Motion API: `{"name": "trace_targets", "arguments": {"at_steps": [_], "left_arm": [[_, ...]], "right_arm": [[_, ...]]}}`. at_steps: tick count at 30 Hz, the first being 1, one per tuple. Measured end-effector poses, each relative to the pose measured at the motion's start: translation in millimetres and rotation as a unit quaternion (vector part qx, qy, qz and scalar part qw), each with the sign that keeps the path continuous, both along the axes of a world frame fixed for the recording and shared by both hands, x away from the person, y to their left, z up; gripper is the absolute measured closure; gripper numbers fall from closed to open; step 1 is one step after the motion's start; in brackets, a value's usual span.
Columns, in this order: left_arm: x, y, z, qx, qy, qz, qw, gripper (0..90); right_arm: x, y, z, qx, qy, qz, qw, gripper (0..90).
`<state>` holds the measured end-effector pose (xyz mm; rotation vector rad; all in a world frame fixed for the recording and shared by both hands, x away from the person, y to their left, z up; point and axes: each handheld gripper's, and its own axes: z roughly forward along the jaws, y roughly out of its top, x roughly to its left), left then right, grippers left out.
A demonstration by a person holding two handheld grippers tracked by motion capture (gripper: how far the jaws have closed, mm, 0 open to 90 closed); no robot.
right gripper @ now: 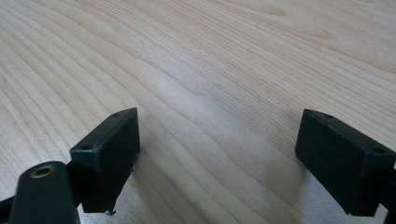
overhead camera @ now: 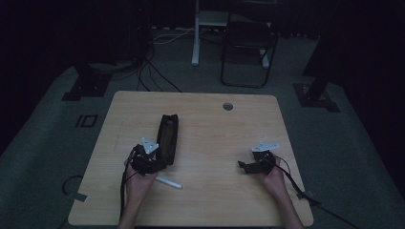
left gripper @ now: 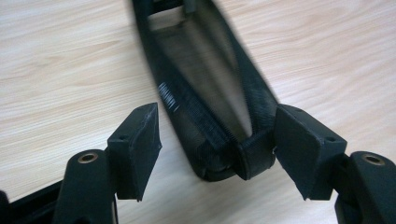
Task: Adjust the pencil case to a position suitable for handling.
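Nearest the overhead camera, a person's two forearms come in from the bottom edge, each hand holding a black two-jaw gripper over a light wooden table [overhead camera: 215, 124]. The room around it is dim.

The left gripper [overhead camera: 160, 164] sits at the near end of a long, narrow black pouch [overhead camera: 167, 138] that lies on the left half of the table, running away from the person. In the left gripper view, the gripper [left gripper: 217, 144] has its jaws spread wide on either side of the near end of the pouch [left gripper: 205, 107]. The right-hand jaw looks to be touching the pouch's end, though the angle makes this hard to confirm; the other jaw stands apart from it. The pouch's zip is undone, so the two toothed edges gape and a dark lining shows between them.

Just beside the left hand [overhead camera: 139, 183], toward the table's middle, lies a small pale stick-shaped object [overhead camera: 168, 182], too dim to identify.

The right gripper [overhead camera: 242, 165] rests well apart, on the right half of the table, pointing left. In the right gripper view, that gripper [right gripper: 217, 154] has its jaws wide apart with bare wood grain between them.

A round cable hole [overhead camera: 228, 106] sits near the table's far edge. Beyond the table stands a dark chair [overhead camera: 249, 43].
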<state>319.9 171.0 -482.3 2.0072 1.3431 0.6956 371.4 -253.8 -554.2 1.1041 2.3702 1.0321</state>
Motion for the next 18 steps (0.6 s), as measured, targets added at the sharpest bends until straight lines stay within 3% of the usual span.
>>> {"name": "trace_targets", "arguments": {"at_steps": [3,6,12,18], "left_arm": [[2.6,11.7,0.3,0.008,-0.002,0.023,0.9997,34.2],[5.5,24.5,0.4,0.003,-0.004,0.044,0.999,35.8],[14.1,45.1,-1.4,0.0,0.0,0.099,0.9951,42.5],[25.4,47.4,12.9,-0.034,-0.021,0.109,0.9932,40.2]], "right_arm": [[0.0,0.0,0.0,0.0,0.0,0.0,1.0,13.9],[0.0,0.0,0.0,0.0,0.0,0.0,1.0,13.9],[0.0,0.0,0.0,0.0,0.0,0.0,1.0,13.9],[0.0,0.0,0.0,0.0,0.0,0.0,1.0,13.9]]}}
